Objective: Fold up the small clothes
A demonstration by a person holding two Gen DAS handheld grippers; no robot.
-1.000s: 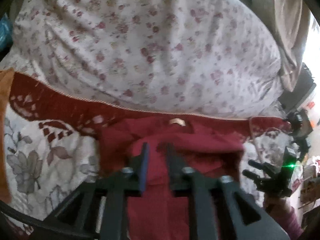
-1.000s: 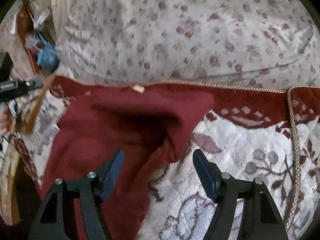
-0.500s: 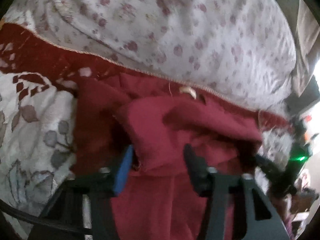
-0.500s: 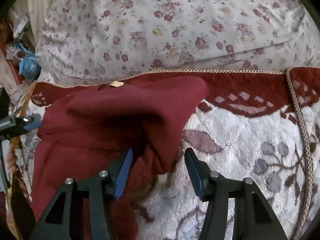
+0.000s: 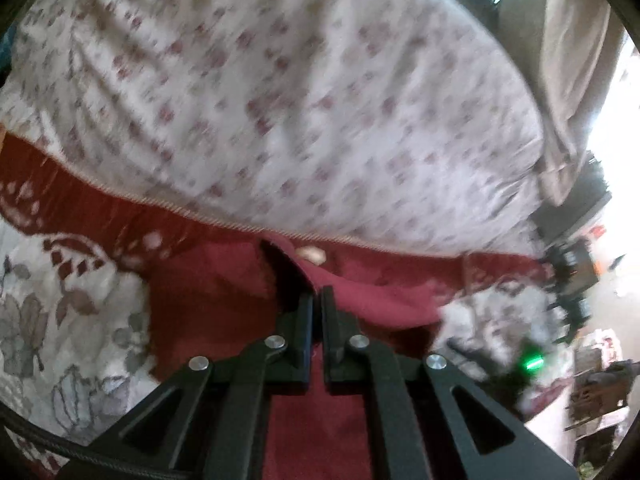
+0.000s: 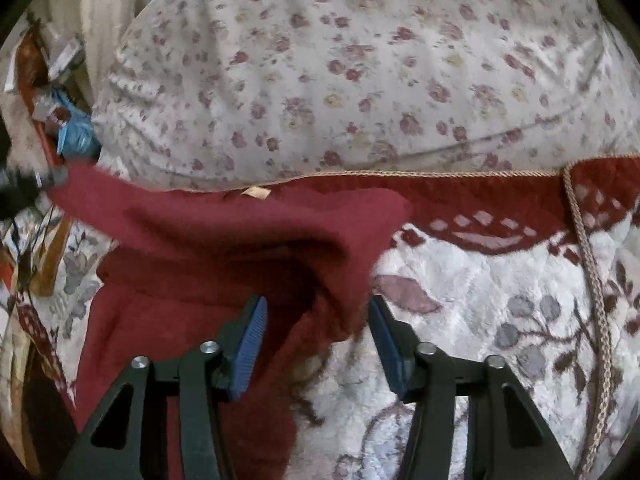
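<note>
A dark red garment (image 5: 224,300) lies rumpled on a patterned blanket, with a beige label (image 5: 312,255) near its far edge. My left gripper (image 5: 316,300) is shut, its black fingers pinching a raised fold of the red cloth. In the right wrist view the same garment (image 6: 224,232) is pulled taut toward the left gripper (image 6: 24,184) at the far left edge. My right gripper (image 6: 316,304) is closing, and a hanging fold of the garment sits between its blue pads (image 6: 252,344) without being pressed. The left wrist view is blurred.
A big floral pillow (image 6: 360,60) fills the back. The white leaf-patterned blanket (image 6: 500,300) has a red border and a braided cord (image 6: 592,264) at the right. A blue bag (image 6: 76,136) and clutter lie at the far left, a beige curtain (image 5: 560,60) at the far right.
The left jaws shut on the garment's fold and drew it up and to the left, stretching the cloth. The right jaws narrowed around the hanging fold.
</note>
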